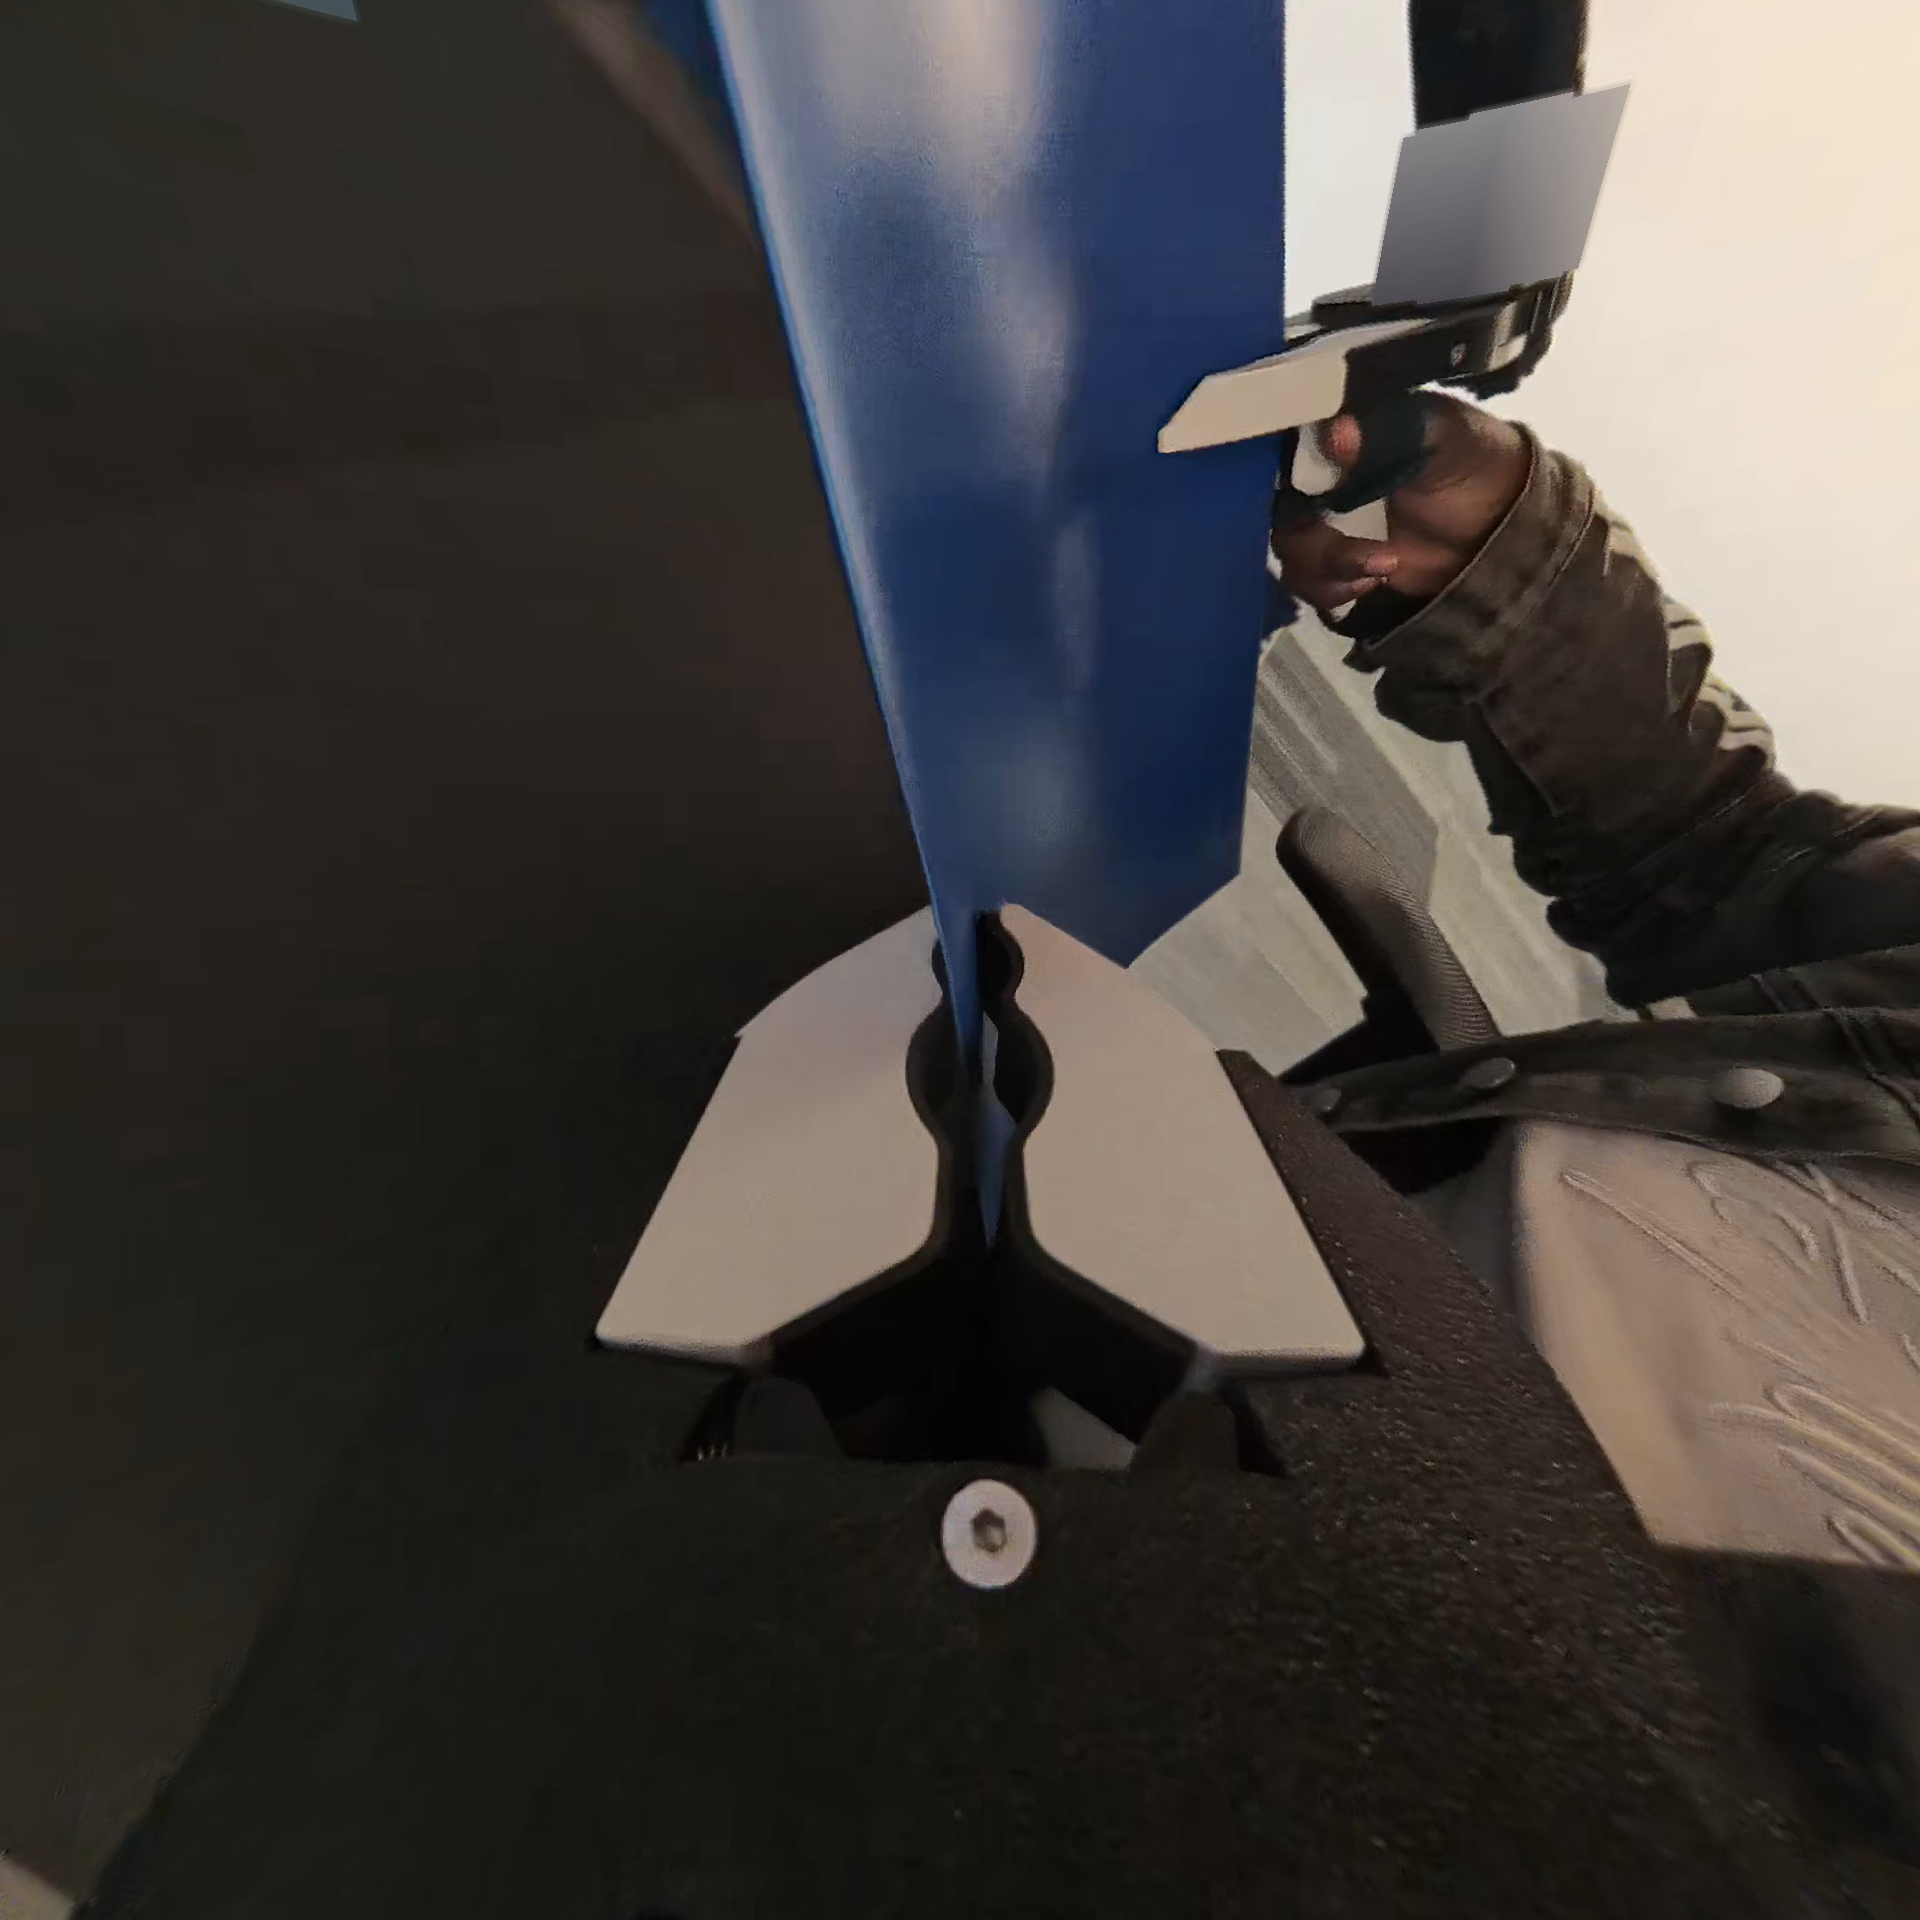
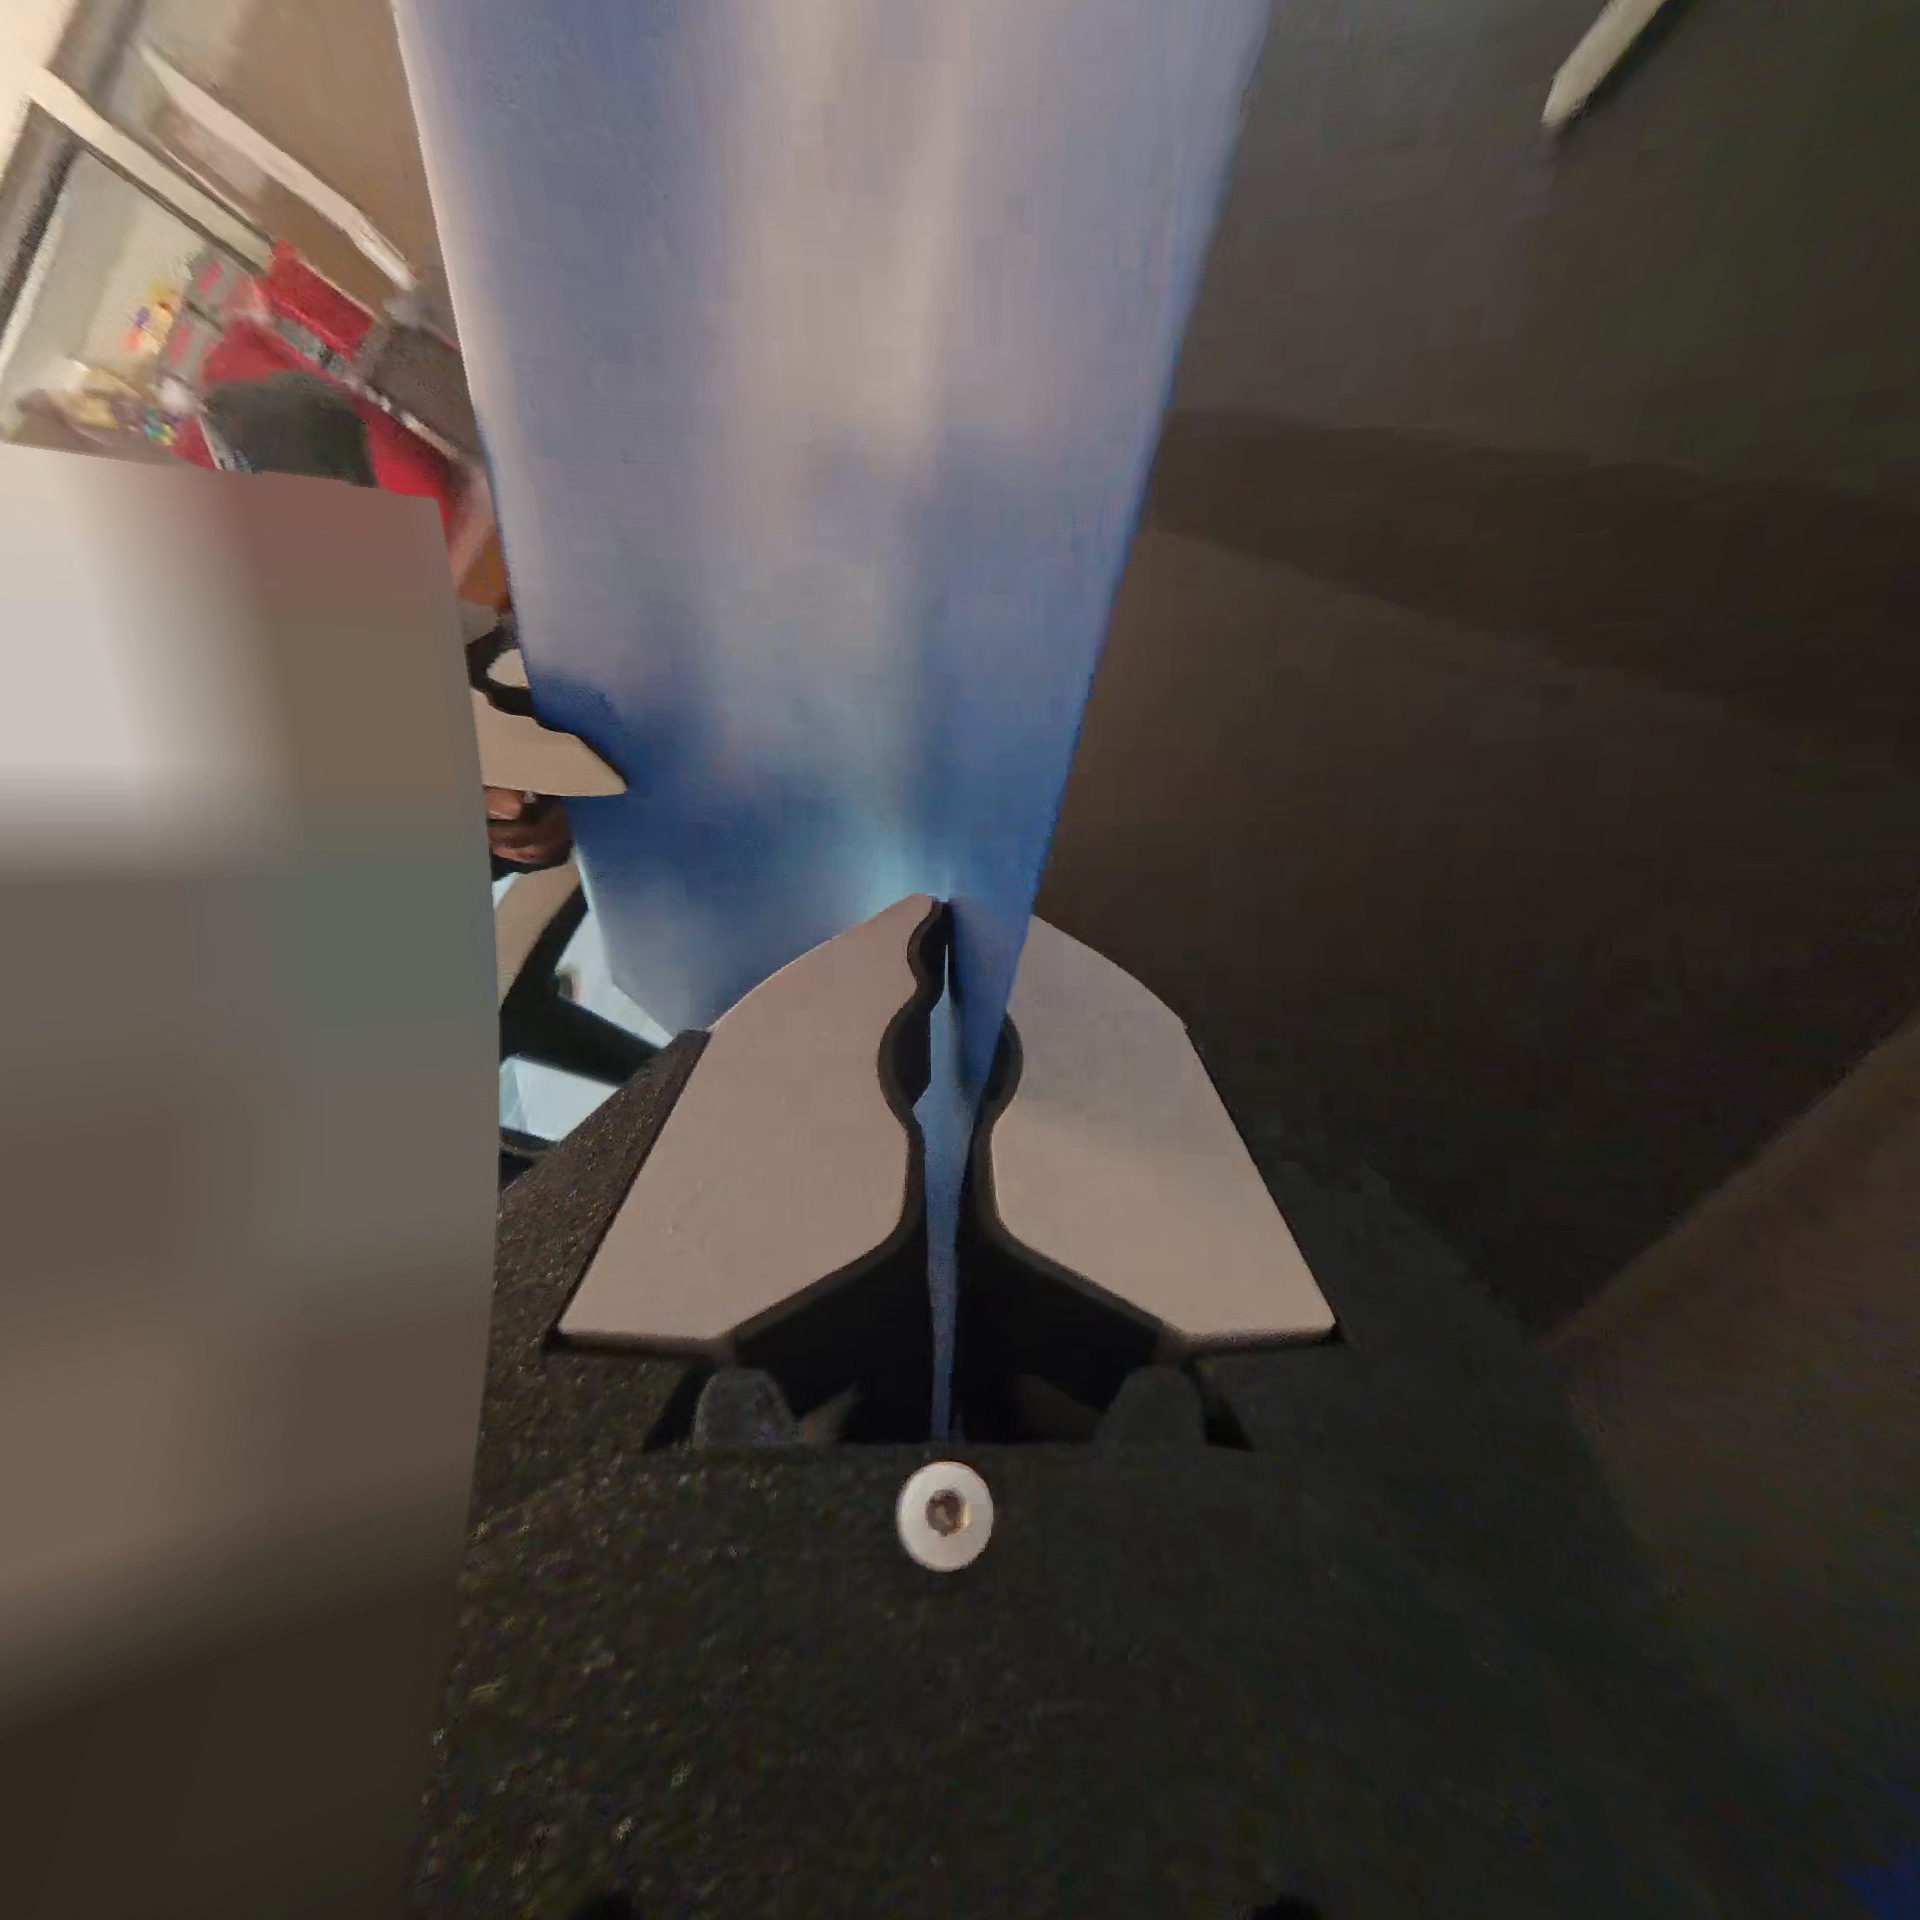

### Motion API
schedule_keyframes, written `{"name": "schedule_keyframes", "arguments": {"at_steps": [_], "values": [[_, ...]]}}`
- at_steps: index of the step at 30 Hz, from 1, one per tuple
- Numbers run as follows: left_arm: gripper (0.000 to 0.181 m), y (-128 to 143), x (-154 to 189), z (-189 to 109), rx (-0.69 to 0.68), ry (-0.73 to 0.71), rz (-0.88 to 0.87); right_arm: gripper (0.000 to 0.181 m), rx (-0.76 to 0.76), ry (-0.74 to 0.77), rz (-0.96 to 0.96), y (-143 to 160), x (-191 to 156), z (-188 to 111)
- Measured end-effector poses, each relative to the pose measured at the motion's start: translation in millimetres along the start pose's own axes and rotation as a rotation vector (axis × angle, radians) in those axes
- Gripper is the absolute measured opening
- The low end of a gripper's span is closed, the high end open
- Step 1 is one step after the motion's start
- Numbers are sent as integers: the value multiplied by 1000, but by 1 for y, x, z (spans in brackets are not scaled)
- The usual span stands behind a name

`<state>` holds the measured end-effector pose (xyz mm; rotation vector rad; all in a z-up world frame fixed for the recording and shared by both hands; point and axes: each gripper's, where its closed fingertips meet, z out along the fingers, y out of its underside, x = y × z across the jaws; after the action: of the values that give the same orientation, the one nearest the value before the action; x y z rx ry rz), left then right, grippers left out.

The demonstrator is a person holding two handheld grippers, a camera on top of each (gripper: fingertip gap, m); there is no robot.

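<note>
A thin blue sheet (image 1: 1039,468) hangs stretched in the air between both grippers. My left gripper (image 1: 982,925) is shut on one edge of it, the sheet pinched between its grey fingers. My right gripper (image 2: 940,914) is shut on another edge of the same blue sheet (image 2: 831,468). The right gripper also shows in the left wrist view (image 1: 1236,410), clamped on the sheet's far edge, held by a hand in a dark sleeve. The left gripper's finger (image 2: 551,764) shows at the sheet's left edge in the right wrist view.
A dark surface (image 1: 364,623) fills the left of the left wrist view and the right of the right wrist view (image 2: 1507,623). A black chair back (image 1: 1382,925) stands below the person's arm. Red items (image 2: 301,343) lie far off at the left. The grippers' ends are close to 20 cm from one another.
</note>
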<state>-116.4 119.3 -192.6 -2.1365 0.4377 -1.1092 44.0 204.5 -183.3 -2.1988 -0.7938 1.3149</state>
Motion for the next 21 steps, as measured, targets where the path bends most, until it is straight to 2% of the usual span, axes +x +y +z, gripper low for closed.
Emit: {"name": "schedule_keyframes", "arguments": {"at_steps": [4,8,15,21], "values": [[6,29,-19,-3,-93,-13,-117,1,-136,33,53,23,14,34],[6,38,-36,1,-140,-2,-236,3,-212,44,113,31,31,48],[7,42,-47,15,-248,3,-372,9,-341,120,141,43,56,55],[8,40,-49,25,-247,31,-405,13,-333,143,173,44,69,49]]}}
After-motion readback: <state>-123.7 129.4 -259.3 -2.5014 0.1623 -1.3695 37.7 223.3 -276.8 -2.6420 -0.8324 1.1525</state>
